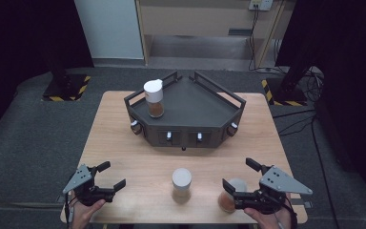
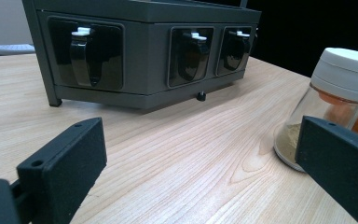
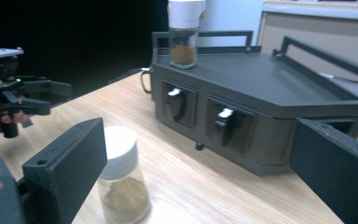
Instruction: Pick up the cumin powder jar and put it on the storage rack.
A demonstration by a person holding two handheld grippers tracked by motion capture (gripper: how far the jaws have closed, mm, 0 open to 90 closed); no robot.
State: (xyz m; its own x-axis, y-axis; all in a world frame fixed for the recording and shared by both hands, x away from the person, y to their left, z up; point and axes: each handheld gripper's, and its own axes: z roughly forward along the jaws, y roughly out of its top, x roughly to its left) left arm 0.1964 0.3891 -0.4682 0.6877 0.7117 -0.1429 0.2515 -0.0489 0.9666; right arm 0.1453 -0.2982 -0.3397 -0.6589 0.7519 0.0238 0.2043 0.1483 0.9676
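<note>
A dark grey angular spice rack (image 1: 190,102) sits at the centre of the wooden table (image 1: 119,152), 1 white-capped jar of brown powder (image 1: 154,98) on its upper-left corner. 2 more spice jars (image 1: 181,185) stand at lower centre. The left gripper (image 1: 108,176) and right gripper (image 1: 241,174) hover with jaws apart, empty.
</note>
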